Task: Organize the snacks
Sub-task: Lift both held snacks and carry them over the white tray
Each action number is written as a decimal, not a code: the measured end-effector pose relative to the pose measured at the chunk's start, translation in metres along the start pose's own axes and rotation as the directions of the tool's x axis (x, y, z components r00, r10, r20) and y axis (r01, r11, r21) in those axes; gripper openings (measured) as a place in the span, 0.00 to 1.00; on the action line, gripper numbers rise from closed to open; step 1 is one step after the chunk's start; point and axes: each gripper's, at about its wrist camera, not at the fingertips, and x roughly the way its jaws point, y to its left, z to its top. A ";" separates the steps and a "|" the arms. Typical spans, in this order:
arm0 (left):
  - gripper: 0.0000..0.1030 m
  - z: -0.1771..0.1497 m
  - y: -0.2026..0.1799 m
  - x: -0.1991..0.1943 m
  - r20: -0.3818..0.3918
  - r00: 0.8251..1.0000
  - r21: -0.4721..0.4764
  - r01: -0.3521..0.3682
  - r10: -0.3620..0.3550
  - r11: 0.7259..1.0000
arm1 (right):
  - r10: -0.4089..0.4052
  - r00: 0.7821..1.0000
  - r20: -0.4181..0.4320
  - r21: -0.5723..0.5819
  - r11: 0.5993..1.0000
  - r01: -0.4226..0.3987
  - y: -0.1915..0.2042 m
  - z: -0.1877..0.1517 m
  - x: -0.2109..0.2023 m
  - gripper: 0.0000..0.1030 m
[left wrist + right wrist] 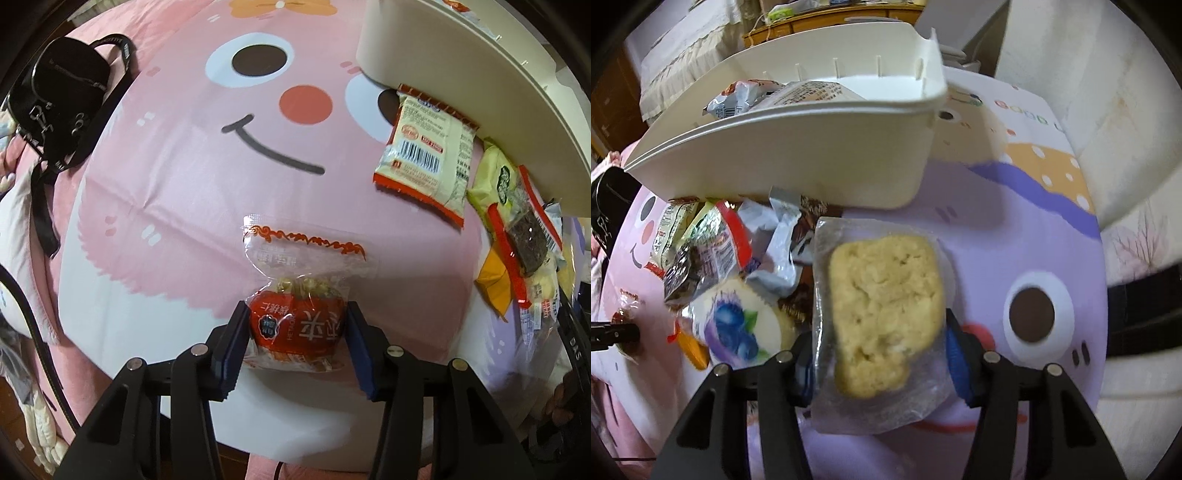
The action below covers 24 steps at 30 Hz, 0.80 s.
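Observation:
My left gripper is shut on a small clear-and-red snack packet and holds it over the pink cartoon-face cloth. My right gripper is shut on a clear-wrapped yellow pastry just in front of the white storage bin. The bin holds a few packets. It also shows in the left wrist view at the upper right. A pile of loose snacks lies below the bin's near wall, among them a blueberry-print packet. In the left wrist view an orange-edged packet lies beside the bin.
A black camera bag with a strap lies at the cloth's far left. More packets lie along the right edge under the bin. A purple cartoon cloth covers the surface to the right. A white wall rises behind.

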 end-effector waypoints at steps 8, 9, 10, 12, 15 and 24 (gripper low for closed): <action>0.47 -0.031 0.010 -0.005 -0.004 1.000 -0.032 0.004 -0.004 0.999 | 0.001 1.000 -0.002 0.039 0.999 -0.001 -0.009 -0.029 -0.018 0.54; 0.47 -0.034 0.011 -0.008 -0.002 1.000 -0.033 0.005 -0.005 0.999 | 0.007 1.000 0.006 0.044 0.999 -0.007 -0.011 -0.032 -0.022 0.54; 0.47 -0.036 0.011 -0.011 0.002 1.000 -0.036 0.006 -0.006 0.999 | 0.012 1.000 0.017 0.053 0.998 -0.013 -0.013 -0.034 -0.027 0.54; 0.47 -0.042 0.013 -0.020 0.010 1.000 -0.043 0.005 -0.004 0.999 | 0.021 0.999 0.037 0.064 0.998 -0.023 -0.017 -0.035 -0.035 0.54; 0.47 -0.045 0.018 -0.038 0.030 0.999 -0.053 0.019 -0.018 0.998 | 0.044 0.997 0.069 0.075 0.996 -0.049 -0.017 -0.032 -0.049 0.54; 0.47 -0.029 0.012 -0.107 0.094 0.994 -0.009 0.053 -0.052 0.999 | 0.105 0.974 0.201 0.059 0.991 -0.119 -0.020 0.013 -0.087 0.54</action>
